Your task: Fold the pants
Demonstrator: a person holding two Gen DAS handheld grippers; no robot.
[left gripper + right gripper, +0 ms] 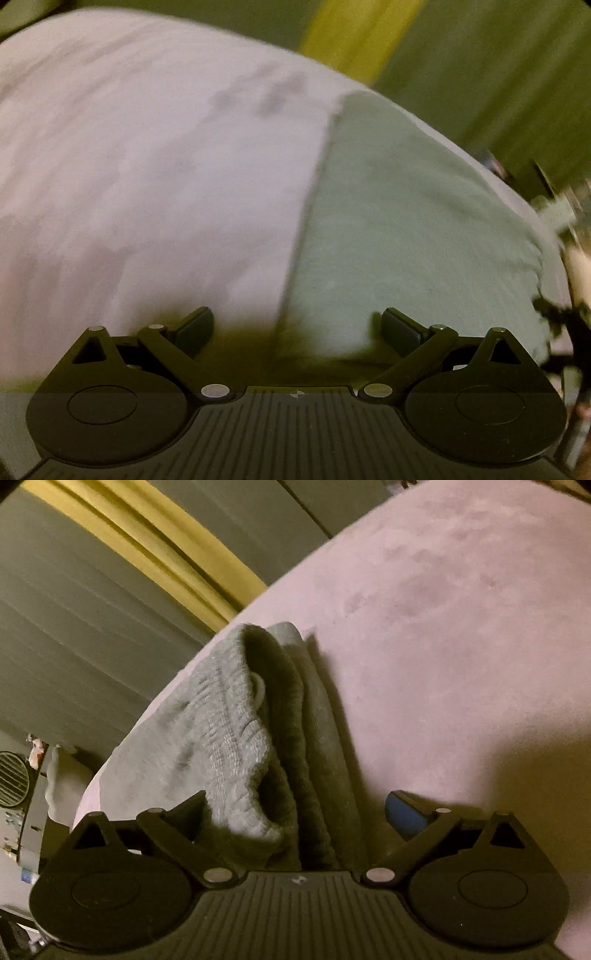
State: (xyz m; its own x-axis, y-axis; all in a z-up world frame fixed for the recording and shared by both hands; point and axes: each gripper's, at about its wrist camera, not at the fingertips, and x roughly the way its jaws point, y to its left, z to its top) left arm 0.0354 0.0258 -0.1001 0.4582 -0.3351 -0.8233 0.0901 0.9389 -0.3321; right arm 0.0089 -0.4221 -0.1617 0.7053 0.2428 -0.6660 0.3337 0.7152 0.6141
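Observation:
Grey-green pants lie on a pale pink bed cover. In the left wrist view their straight edge runs from the far middle down to my left gripper, which is open, low over the cloth, straddling that edge. In the right wrist view the ribbed waistband of the pants is bunched and raised between the fingers of my right gripper. Its jaws are wide open around the band, the left finger partly hidden behind the cloth, the blue-padded right fingertip apart from it.
The bed cover spreads to the right in the right wrist view. Beyond the bed's edge are a green wall and a yellow strip. A round vent and clutter sit at the far left. Dark objects blur at the bed's right edge.

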